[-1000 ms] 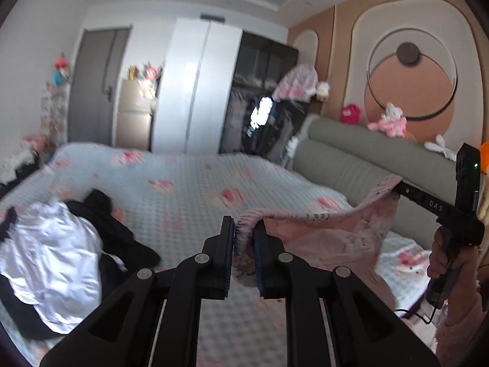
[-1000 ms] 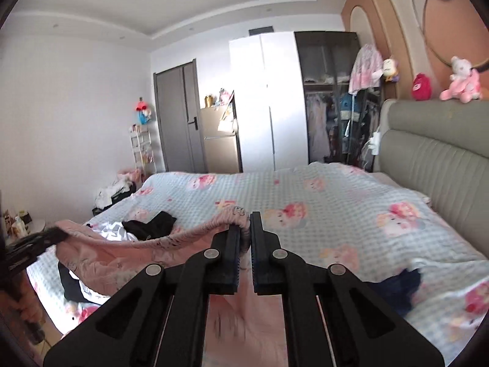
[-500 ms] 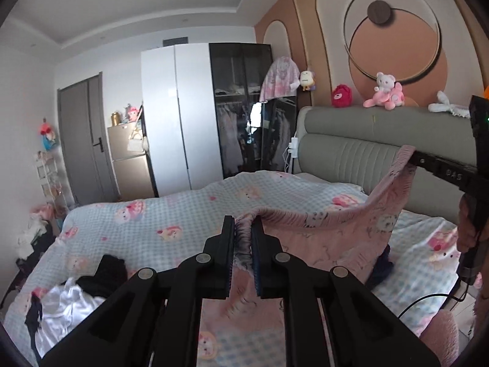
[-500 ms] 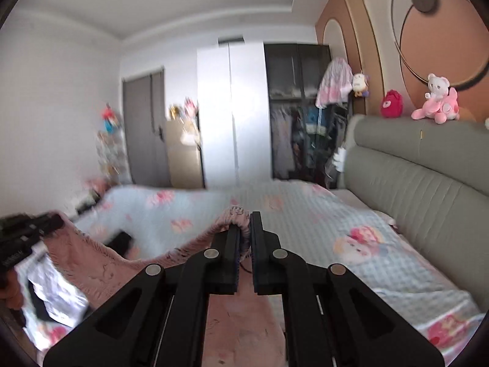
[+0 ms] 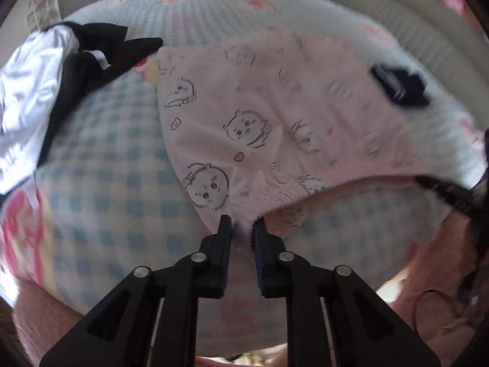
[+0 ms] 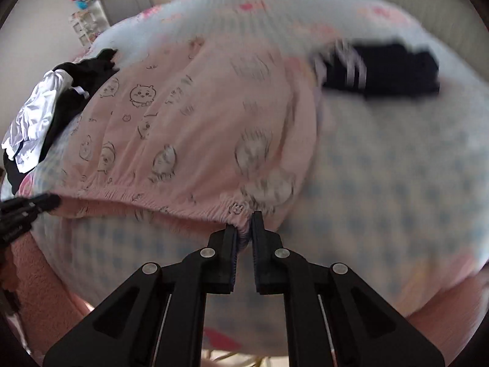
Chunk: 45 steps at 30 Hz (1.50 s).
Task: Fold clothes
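**Pink garment spread flat on the bed**

A bed covered in a blue-checked quilt fills both views. The pink cartoon-print garment is laid across it, its elastic waistband nearest the cameras. One waistband corner is pinched in the left gripper, jaws clenched on fabric; the other is clamped by the right gripper. A black-and-white clothes pile is seen at left, a dark folded item at right.

1. The left wrist view looks steeply down, close over the bed, from its near edge.
2. The right wrist view faces likewise, further right.
3. Both share the pink pyjama bottoms and the black-and-white clothes pile.
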Motion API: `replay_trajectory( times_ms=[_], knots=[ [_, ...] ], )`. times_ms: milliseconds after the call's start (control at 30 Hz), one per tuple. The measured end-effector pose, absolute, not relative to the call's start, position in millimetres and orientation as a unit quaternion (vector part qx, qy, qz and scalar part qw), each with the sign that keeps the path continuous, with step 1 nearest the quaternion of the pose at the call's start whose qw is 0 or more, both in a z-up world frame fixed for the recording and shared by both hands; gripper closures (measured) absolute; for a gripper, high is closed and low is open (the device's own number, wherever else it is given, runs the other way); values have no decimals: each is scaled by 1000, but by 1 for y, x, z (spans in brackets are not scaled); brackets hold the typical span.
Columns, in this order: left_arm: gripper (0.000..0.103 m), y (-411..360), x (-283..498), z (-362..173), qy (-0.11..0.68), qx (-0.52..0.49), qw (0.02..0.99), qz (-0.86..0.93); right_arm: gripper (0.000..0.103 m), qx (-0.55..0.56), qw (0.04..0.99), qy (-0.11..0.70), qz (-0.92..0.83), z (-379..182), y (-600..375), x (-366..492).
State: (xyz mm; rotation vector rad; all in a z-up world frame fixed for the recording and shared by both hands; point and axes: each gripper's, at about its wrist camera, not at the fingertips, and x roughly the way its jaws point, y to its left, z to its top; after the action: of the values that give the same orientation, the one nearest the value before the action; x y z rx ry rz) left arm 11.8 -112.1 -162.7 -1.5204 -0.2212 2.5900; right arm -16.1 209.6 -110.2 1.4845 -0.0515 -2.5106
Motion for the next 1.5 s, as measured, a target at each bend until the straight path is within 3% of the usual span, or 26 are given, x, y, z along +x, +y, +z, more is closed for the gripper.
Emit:
replay_trajectory(
  times_ms=[33, 67, 200, 333, 433, 567, 733, 833, 933, 1000, 1033, 1133, 1300, 1433, 1500],
  knots=[
    [62, -120, 18, -156, -109, -486, 82, 863, 88, 500, 112, -22, -859, -107, 212, -11],
    [50, -133, 24, -149, -163, -462, 109, 865, 85, 494, 111, -26, -862, -103, 213, -7],
    [50, -164, 24, -146, -289, -415, 135, 852, 81, 482, 131, -42, -865, -80, 219, 0],
    [52, -158, 5, -167, -269, -450, 87, 847, 76, 456, 132, -68, -877, -55, 229, -12],
    [52, -150, -9, -195, -264, -502, 67, 821, 66, 474, 94, -79, -872, -70, 232, -30],
    [53, -140, -1, -204, -211, -534, 27, 818, 66, 527, 86, -64, -843, -102, 228, -32],
    [56, -152, -3, -203, -279, -527, 67, 800, 66, 520, 23, -38, -853, -100, 241, -25],
    [56, -151, -11, -204, -329, -504, 95, 793, 64, 529, 60, -92, -842, -105, 242, -36],
    [56, -135, -24, -209, -331, -505, 112, 789, 59, 556, 106, -154, -810, -123, 240, -50],
    [72, -125, -30, -218, -307, -528, 84, 788, 62, 571, 137, -195, -785, -135, 239, -60],
    [89, -119, -34, -223, -294, -539, 69, 786, 68, 568, 145, -201, -785, -133, 239, -59],
    [101, -120, -24, -201, -300, -498, 92, 809, 91, 541, 161, -199, -801, -113, 240, -49],
    [103, -126, 7, -138, -273, -425, 115, 856, 95, 485, 199, -203, -827, -55, 240, -19],
    [102, -137, 14, -140, -257, -445, 104, 852, 94, 493, 163, -164, -839, -54, 240, -16],
    [99, -153, 11, -160, -284, -478, 96, 825, 84, 511, 141, -152, -834, -66, 242, -19]
  ],
)
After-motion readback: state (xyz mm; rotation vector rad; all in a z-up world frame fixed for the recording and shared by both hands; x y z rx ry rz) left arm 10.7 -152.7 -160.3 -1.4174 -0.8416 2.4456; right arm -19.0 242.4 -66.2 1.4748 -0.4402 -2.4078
